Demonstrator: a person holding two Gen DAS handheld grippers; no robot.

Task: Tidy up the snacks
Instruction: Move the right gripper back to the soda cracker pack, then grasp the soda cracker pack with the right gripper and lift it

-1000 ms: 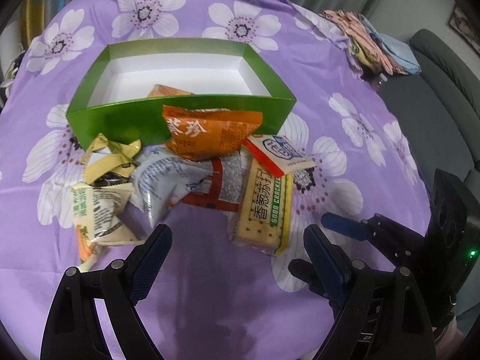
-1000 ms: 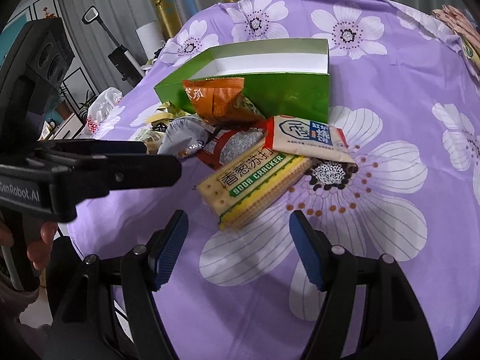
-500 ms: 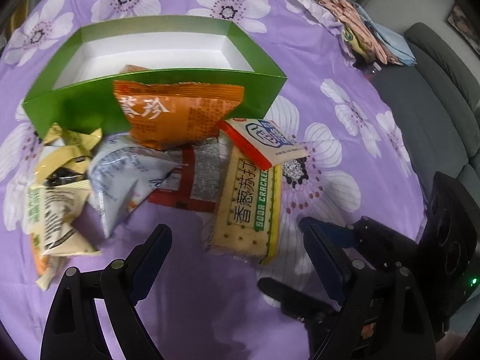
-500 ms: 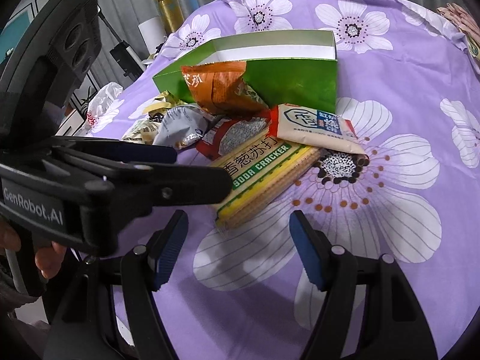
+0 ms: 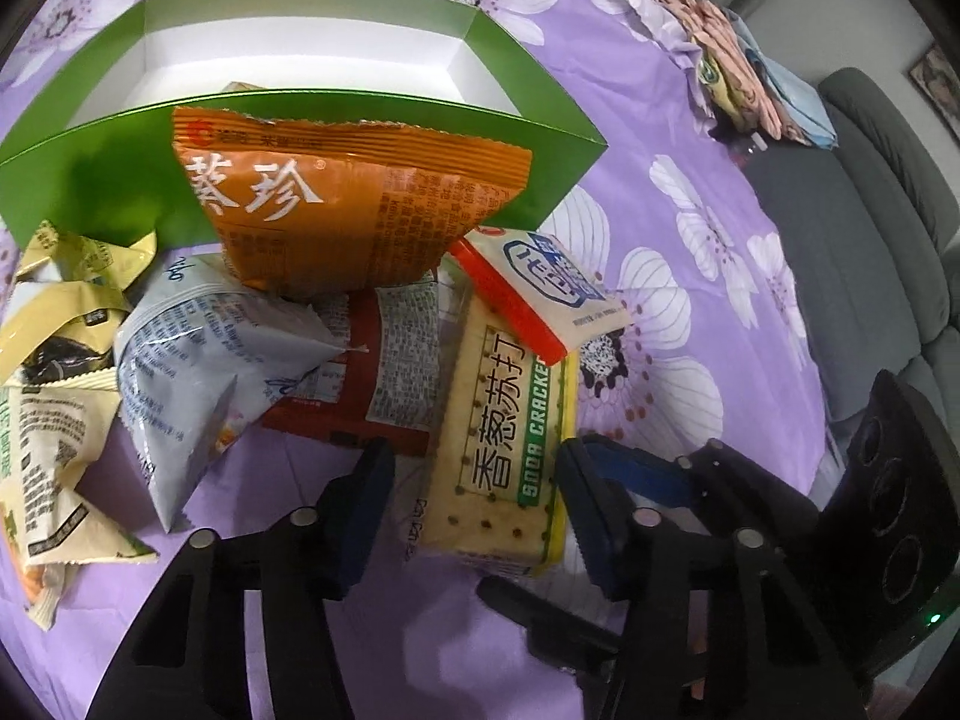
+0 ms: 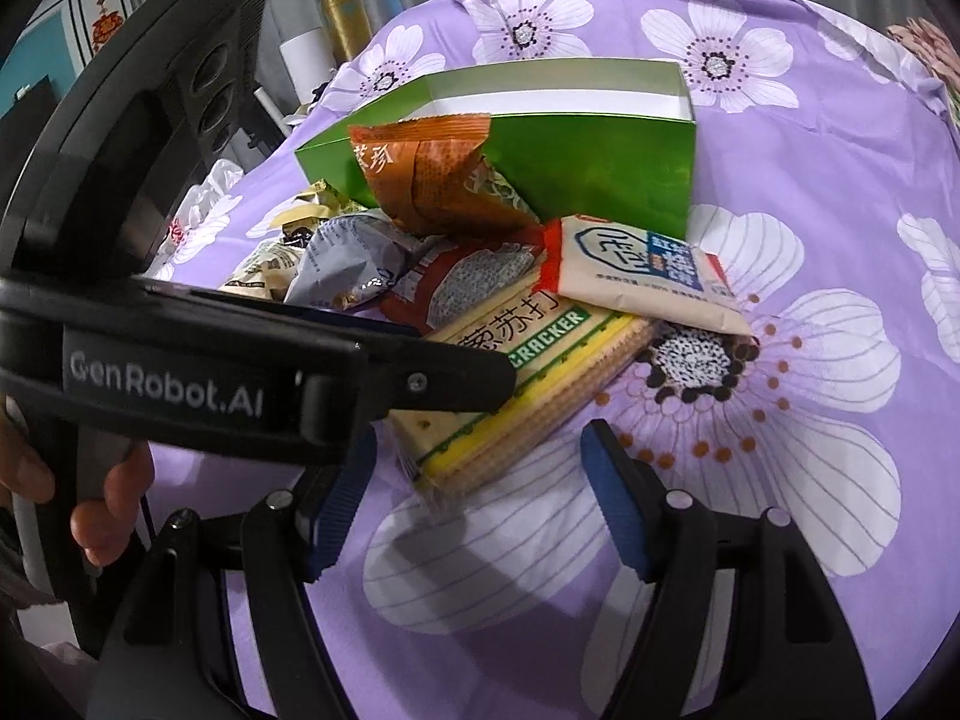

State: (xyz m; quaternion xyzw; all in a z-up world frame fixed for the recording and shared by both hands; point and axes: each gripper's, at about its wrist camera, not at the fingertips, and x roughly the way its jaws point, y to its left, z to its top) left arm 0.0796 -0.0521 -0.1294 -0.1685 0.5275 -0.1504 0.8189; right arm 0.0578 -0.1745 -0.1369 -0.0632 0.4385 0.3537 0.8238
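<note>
soda cracker pack (image 5: 510, 438) lies lengthwise toward the green box (image 5: 108, 180); left gripper (image 5: 474, 510) closing astride its near end, pads not yet pressing.

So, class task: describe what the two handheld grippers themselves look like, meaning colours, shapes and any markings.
Both are black plastic with two angular fingers, silver pivot screws and ribbed blue pads. The left gripper carries white "GenRobot.AI" lettering on its side and round lenses on its black housing. The right gripper has the same fingers and pads; the left wrist view shows round lenses and a small green light on its body.
</note>
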